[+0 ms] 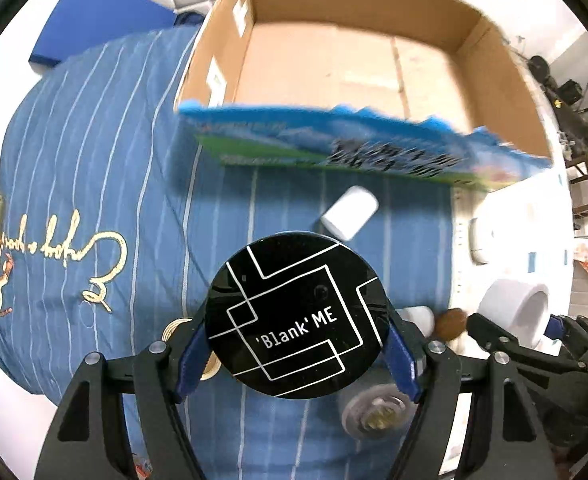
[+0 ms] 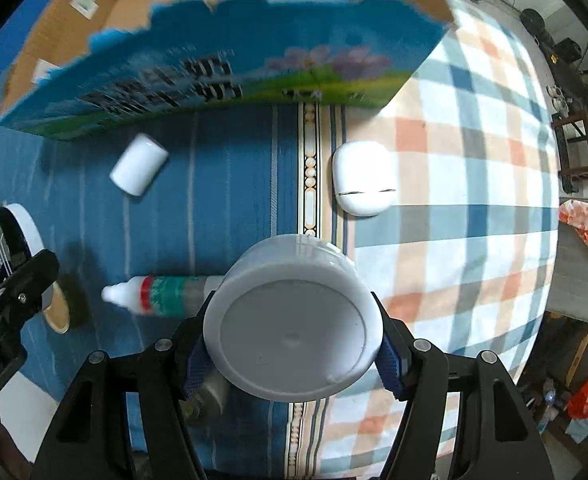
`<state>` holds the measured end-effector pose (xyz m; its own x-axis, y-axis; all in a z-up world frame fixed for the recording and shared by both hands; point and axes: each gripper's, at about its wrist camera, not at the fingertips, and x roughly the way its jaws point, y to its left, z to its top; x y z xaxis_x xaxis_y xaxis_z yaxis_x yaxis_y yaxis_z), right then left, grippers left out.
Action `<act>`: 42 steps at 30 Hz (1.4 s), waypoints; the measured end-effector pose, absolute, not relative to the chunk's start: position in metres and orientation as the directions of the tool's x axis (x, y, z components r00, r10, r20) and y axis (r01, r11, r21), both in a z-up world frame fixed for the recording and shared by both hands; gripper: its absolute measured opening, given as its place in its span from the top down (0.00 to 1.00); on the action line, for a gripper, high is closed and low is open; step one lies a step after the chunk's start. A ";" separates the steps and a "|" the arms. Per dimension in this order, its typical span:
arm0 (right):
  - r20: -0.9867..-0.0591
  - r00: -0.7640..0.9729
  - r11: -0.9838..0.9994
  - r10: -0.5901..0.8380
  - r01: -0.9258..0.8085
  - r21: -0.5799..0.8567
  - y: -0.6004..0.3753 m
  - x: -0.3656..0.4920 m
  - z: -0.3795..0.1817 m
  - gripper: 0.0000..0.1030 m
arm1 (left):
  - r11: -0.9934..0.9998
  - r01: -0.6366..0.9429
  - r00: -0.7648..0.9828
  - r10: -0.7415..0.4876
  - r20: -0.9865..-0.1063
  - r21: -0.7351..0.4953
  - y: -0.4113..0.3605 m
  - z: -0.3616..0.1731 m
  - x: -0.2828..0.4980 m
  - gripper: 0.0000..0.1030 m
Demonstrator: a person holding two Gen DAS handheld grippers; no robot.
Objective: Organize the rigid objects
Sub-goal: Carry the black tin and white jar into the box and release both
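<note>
Left gripper [image 1: 295, 354] pinched tight on a round black tin [image 1: 295, 314] marked 'Blank' ME, blue pads pressed to its two sides, held above the blue striped cloth [image 1: 94, 152]. Right gripper [image 2: 290, 354] likewise clamped on a white round tub [image 2: 292, 326], bottom face turned toward the camera, raised over the seam between the blue cloth and the checked cloth [image 2: 473, 160].

Judged early to midway: cardboard box [image 1: 353, 60] lay open just ahead with a bare floor as far as seen, nothing yet inside. Two things lifted and apparently bound for it. Left out on the cloth: a small white cylinder [image 2: 138, 170] on its side near the box, a white rounded case [image 2: 363, 184] on the checked cloth, a tube with red and green bands [image 2: 166, 294] lying partly behind the tub, and a brown nut-like lump [image 1: 451, 322] beside a small white cap [image 1: 415, 318].

Hard to make out: printing on the box's blue outer face, smeared by blur. Near floor of the box hidden behind its front wall, so contents there not ruled out. Grey round piece [image 1: 375, 412] with a metal centre under the tin only partly shown, nature unclear. Tan ring [image 1: 182, 330] behind the left finger mostly covered. Tube's far end lost behind the tub and gripper.
</note>
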<state>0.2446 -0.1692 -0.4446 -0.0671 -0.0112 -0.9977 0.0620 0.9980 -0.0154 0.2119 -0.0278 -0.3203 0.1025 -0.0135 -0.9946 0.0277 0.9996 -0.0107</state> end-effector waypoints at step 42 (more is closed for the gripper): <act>-0.989 0.131 0.996 0.069 0.051 0.076 -0.207 0.483 -0.339 0.32 | 0.974 0.095 0.196 -0.221 -0.955 -0.206 -0.060 -0.255 0.459 0.29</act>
